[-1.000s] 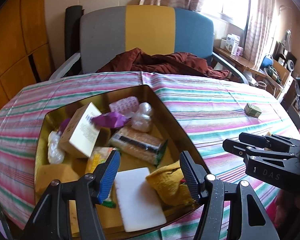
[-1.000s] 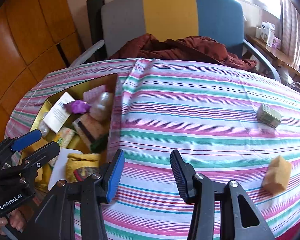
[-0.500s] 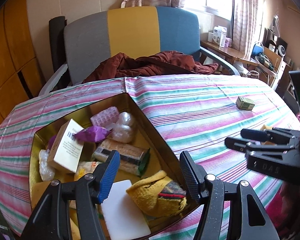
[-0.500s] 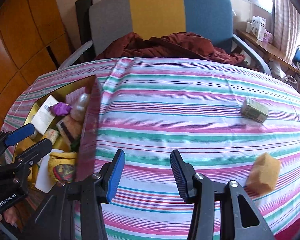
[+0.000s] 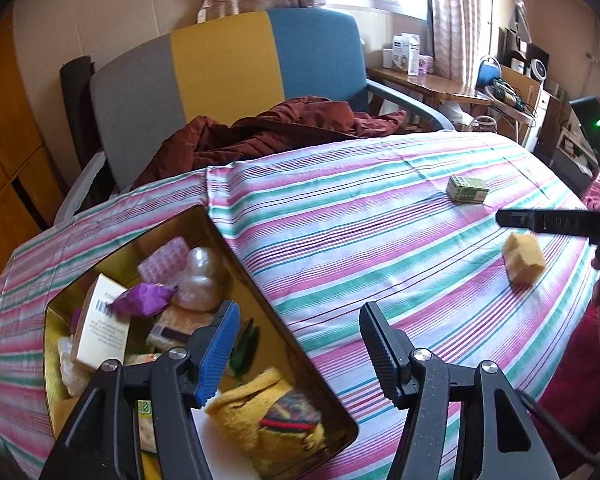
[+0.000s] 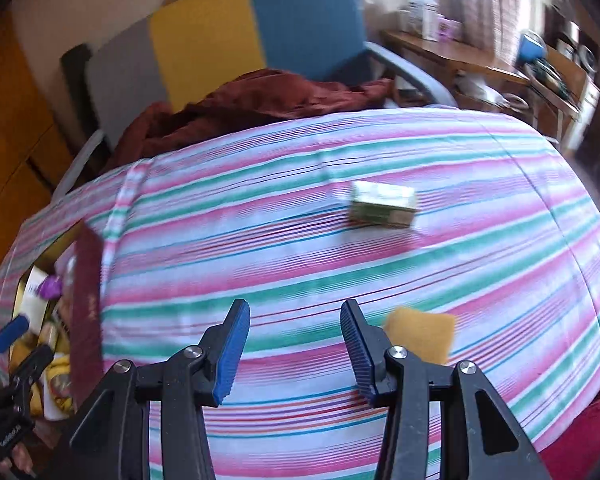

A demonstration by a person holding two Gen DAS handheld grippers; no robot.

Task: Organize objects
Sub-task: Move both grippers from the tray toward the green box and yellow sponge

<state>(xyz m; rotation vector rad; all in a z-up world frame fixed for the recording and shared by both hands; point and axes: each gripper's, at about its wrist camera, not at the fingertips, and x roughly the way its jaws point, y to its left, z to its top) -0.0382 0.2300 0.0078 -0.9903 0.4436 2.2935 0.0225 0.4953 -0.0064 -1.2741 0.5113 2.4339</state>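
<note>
A gold box [image 5: 256, 292] on the striped table holds several items: a cream carton [image 5: 100, 328], a purple wrapper [image 5: 144, 299], a yellow cloth [image 5: 268, 420]. A yellow sponge [image 5: 524, 258] and a small green box [image 5: 467, 189] lie loose on the cloth at the right. My left gripper [image 5: 296, 354] is open and empty above the box's near right wall. My right gripper [image 6: 294, 350] is open and empty just left of the sponge [image 6: 420, 334], with the green box [image 6: 383, 204] farther off. The right gripper also shows in the left wrist view [image 5: 540, 222].
A grey, yellow and blue armchair [image 5: 228, 76] with a maroon cloth [image 5: 276, 128] stands behind the table. A cluttered wooden desk [image 5: 440, 88] is at the back right. The table edge drops off at the right and front.
Both grippers have swung right, away from the box and towards the sponge and green box. The sponge is now close to the right gripper's right finger. Both stay open.
</note>
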